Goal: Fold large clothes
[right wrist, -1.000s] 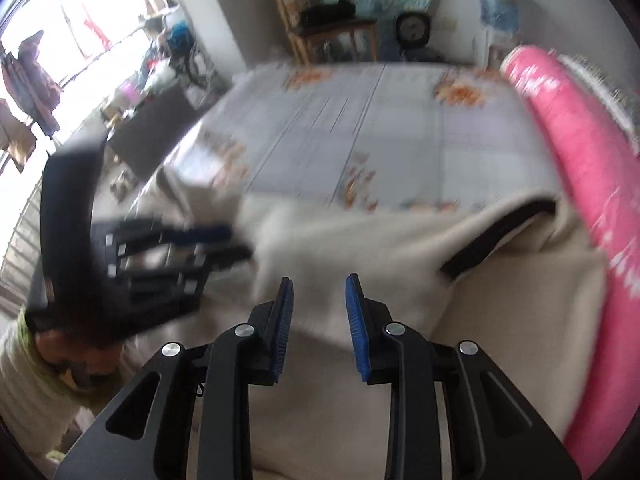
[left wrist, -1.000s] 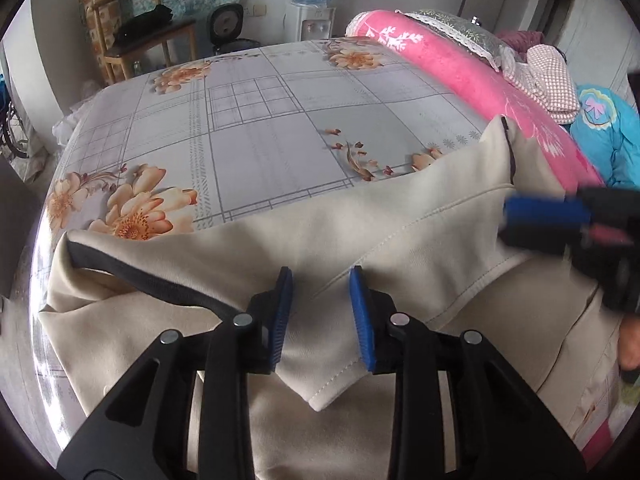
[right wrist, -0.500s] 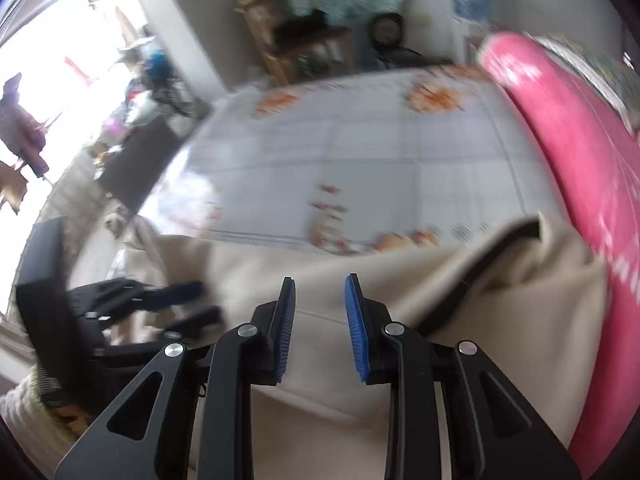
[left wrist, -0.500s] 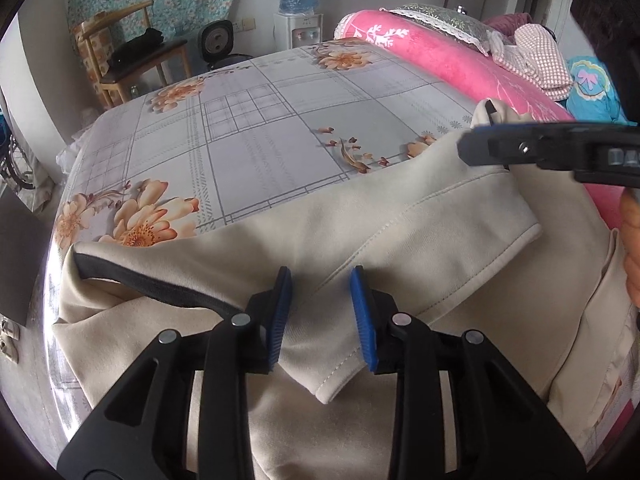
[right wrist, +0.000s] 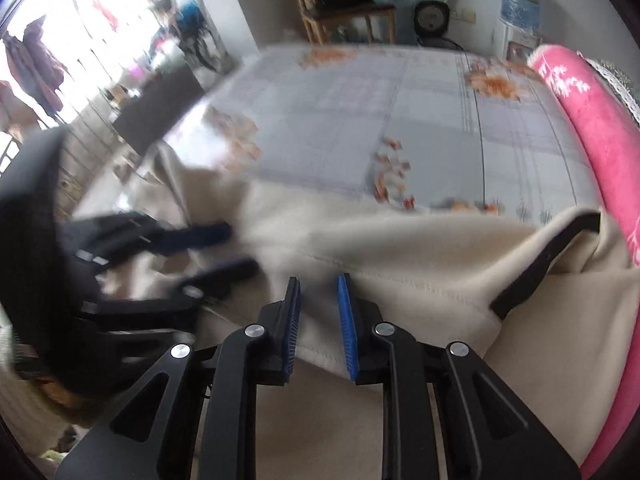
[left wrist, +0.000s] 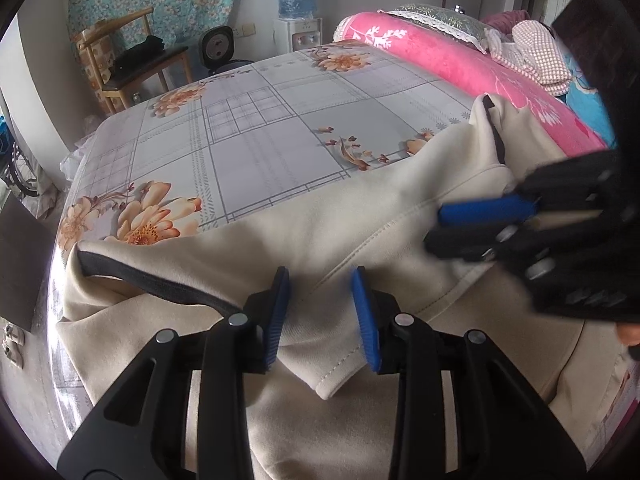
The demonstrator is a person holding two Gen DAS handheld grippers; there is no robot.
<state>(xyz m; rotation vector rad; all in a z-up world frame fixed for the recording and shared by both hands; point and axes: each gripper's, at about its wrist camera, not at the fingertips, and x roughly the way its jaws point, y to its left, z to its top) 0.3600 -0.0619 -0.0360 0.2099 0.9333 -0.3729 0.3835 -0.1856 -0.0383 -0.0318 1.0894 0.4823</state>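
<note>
The step in hand looks like the first fold of the garment [left wrist: 328, 232], a large beige piece with dark trim that lies on the near part of the bed [left wrist: 256, 136], its right side against the pink roll [left wrist: 460, 60]. One panel is already turned over the lower layer, and its pointed corner sits just in front of the left gripper [left wrist: 320, 316].

The left gripper is low over the cloth and points forward across the bed. Its jaws are apart, with the corner of the panel between them, but the pads do not press it, so it holds nothing (as far as I can see).

The right gripper [right wrist: 318, 324] is also low, over the stitched hem of the same panel. Its jaws are apart too, with a narrower gap, and the cloth passes under them, not in them. In the left view it comes in from the right side, turned sideways and blurred.

The next move, in my judgement, calls for both grippers to close on the panel edge, one at the corner and one along the hem, and to carry it evenly so the fold stays straight. The cloth looks thick and limp, so a shallow bite may slip.
</note>
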